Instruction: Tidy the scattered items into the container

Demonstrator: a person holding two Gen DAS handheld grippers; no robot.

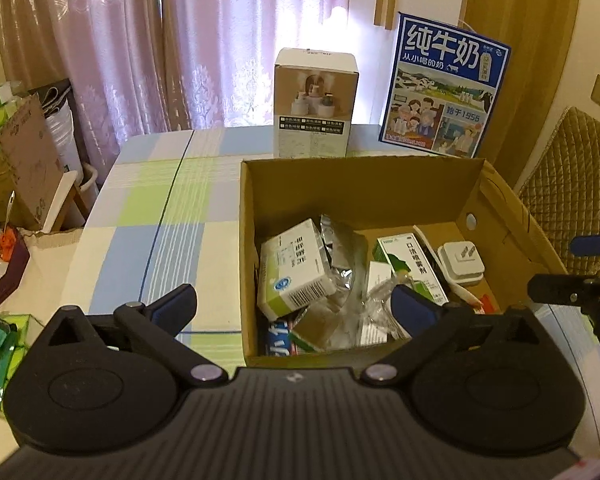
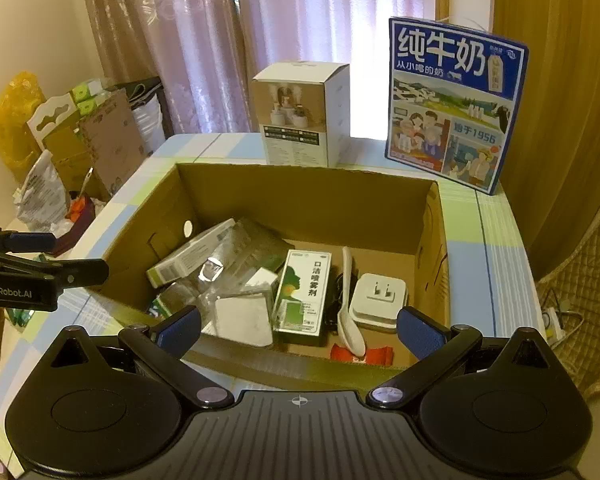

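I find the open brown cardboard box (image 1: 364, 184) on the checked tablecloth (image 1: 148, 216) holding the gathered items, including a green-and-white carton (image 2: 302, 292). Both my left gripper (image 1: 294, 308) and right gripper (image 2: 298, 328) hang empty, jaws spread wide, just before the box's near wall.

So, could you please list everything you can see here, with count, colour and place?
cardboard box: one, brown, open, on the table
checked tablecloth: one, blue, green and white, over the table
green-and-white carton: one, inside the box, middle
white plug adapter: one, inside the box, right
white spoon: one, inside the box, beside the adapter
barcoded carton: one, white and green, inside the box, left
white product box: one, upright behind the box
blue milk case: one, upright, back right
left gripper: one, black, blue pads, open, empty
right gripper: one, black, blue pads, open, empty
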